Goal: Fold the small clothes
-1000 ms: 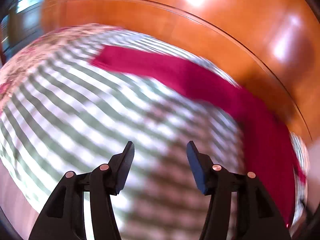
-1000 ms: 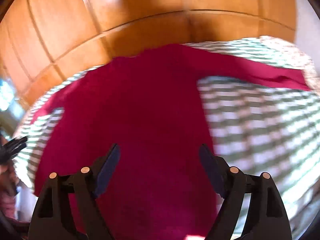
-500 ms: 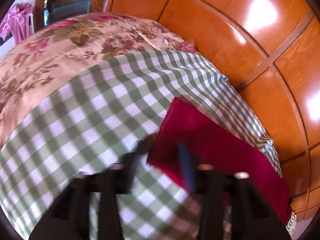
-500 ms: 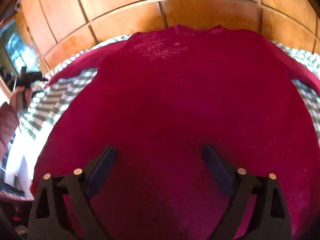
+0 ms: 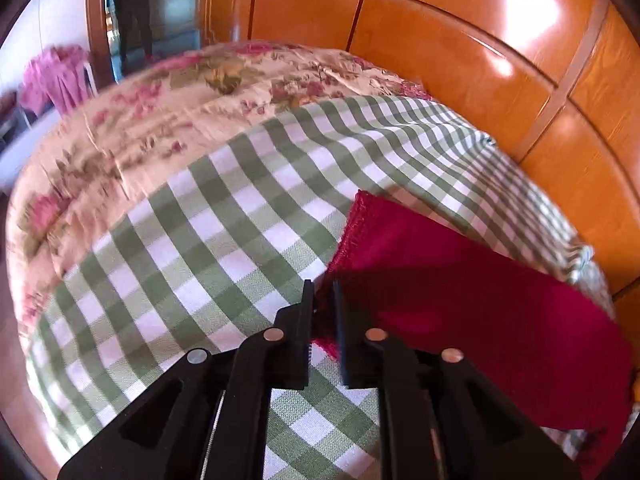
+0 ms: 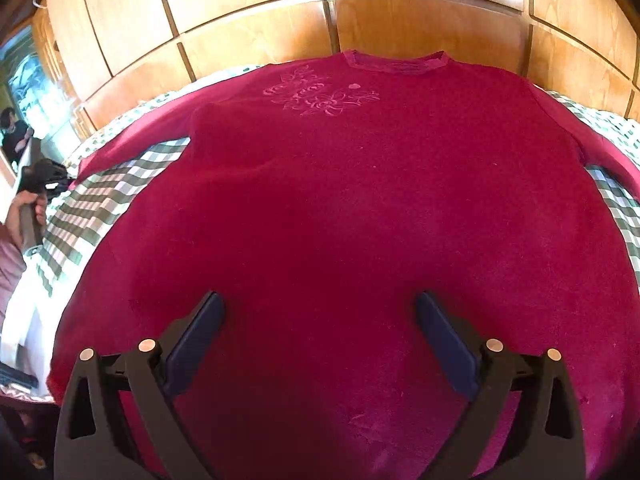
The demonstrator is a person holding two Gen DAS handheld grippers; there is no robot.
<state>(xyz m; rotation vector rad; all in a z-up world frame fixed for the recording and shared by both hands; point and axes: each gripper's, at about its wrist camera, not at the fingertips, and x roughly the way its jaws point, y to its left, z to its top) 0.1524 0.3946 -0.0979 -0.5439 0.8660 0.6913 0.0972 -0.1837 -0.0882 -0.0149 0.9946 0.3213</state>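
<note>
A crimson long-sleeved sweater [image 6: 340, 208] lies spread flat, neck away from me, on a green-and-white checked cloth [image 5: 224, 216]. Pale embroidery [image 6: 320, 98] shows on its chest. My right gripper [image 6: 318, 320] is open and empty, low over the sweater's lower body. My left gripper [image 5: 322, 300] is shut on the cuff end of the sweater's sleeve [image 5: 440, 296], at the cuff's near corner. In the right wrist view the left gripper [image 6: 44, 174] shows at the far left, held in a hand.
A floral bedspread [image 5: 160, 120] lies beyond the checked cloth. Glossy wooden wardrobe panels [image 6: 360, 12] stand right behind the bed. A person [image 5: 134, 4] shows in a mirror at the far left. Pink clothes [image 5: 56, 76] hang on a chair.
My left gripper swung to the sleeve's cuff and closed on it. My right gripper moved over the sweater's lower body and stayed open.
</note>
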